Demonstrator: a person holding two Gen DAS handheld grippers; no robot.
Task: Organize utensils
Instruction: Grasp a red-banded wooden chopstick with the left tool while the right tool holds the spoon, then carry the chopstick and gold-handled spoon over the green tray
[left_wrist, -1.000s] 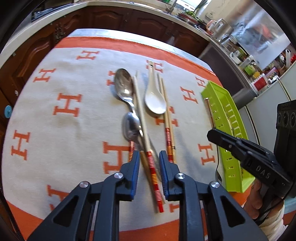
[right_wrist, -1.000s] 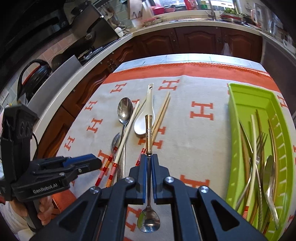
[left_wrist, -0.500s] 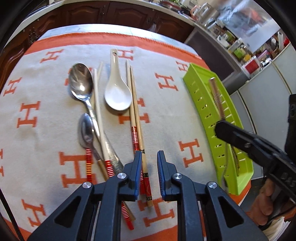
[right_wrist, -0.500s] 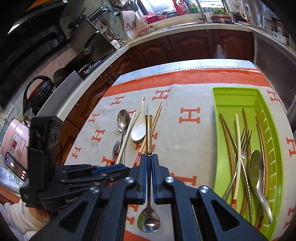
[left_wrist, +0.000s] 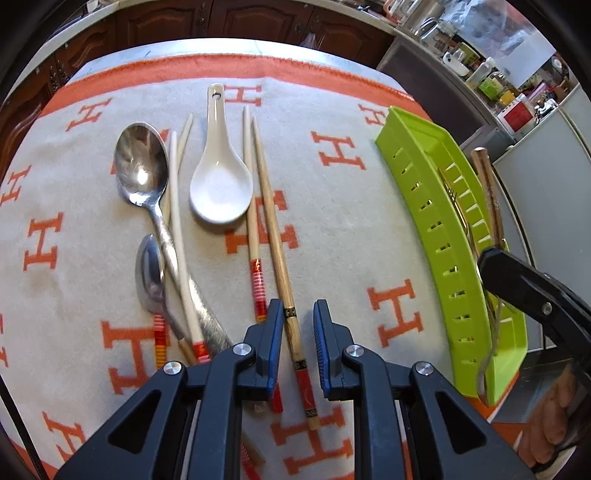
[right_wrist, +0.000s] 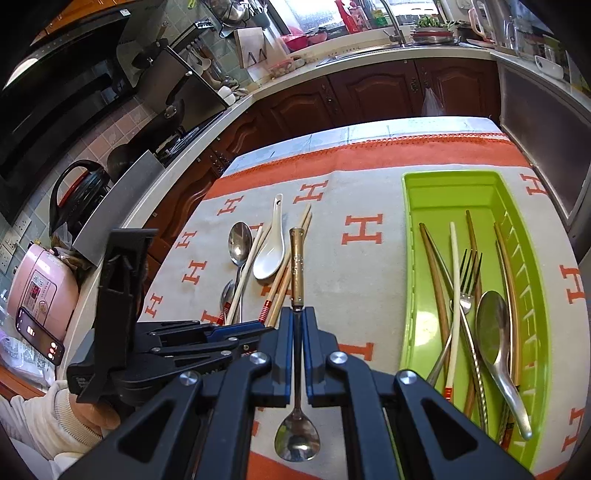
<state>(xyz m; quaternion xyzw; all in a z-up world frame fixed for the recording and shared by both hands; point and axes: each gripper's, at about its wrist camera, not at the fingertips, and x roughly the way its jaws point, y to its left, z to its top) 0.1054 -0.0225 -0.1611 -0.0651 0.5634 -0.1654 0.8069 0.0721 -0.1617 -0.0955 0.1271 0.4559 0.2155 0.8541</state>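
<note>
My left gripper (left_wrist: 297, 314) is open, low over the cloth, with a wooden chopstick (left_wrist: 275, 236) lying between its fingers and a red-banded chopstick (left_wrist: 253, 229) just left. A white ceramic spoon (left_wrist: 219, 192), a large steel spoon (left_wrist: 142, 173), a small spoon (left_wrist: 149, 275) and a pale chopstick (left_wrist: 177, 221) lie further left. My right gripper (right_wrist: 297, 317) is shut on a brass-handled spoon (right_wrist: 296, 266), held above the cloth left of the green tray (right_wrist: 410, 266); the spoon's bowl (right_wrist: 297, 439) hangs behind the fingers.
The green tray (left_wrist: 424, 206) holds several chopsticks, a fork (right_wrist: 467, 273) and a steel spoon (right_wrist: 493, 339). The H-patterned orange and grey cloth (right_wrist: 369, 280) covers the table. Kitchen counters, a pink cooker (right_wrist: 40, 295) and a phone (right_wrist: 38, 338) stand at the left.
My left gripper moved right from the pale chopstick to straddle the wooden chopstick and came lower. My right gripper rose and moved toward the tray, still holding the brass-handled spoon.
</note>
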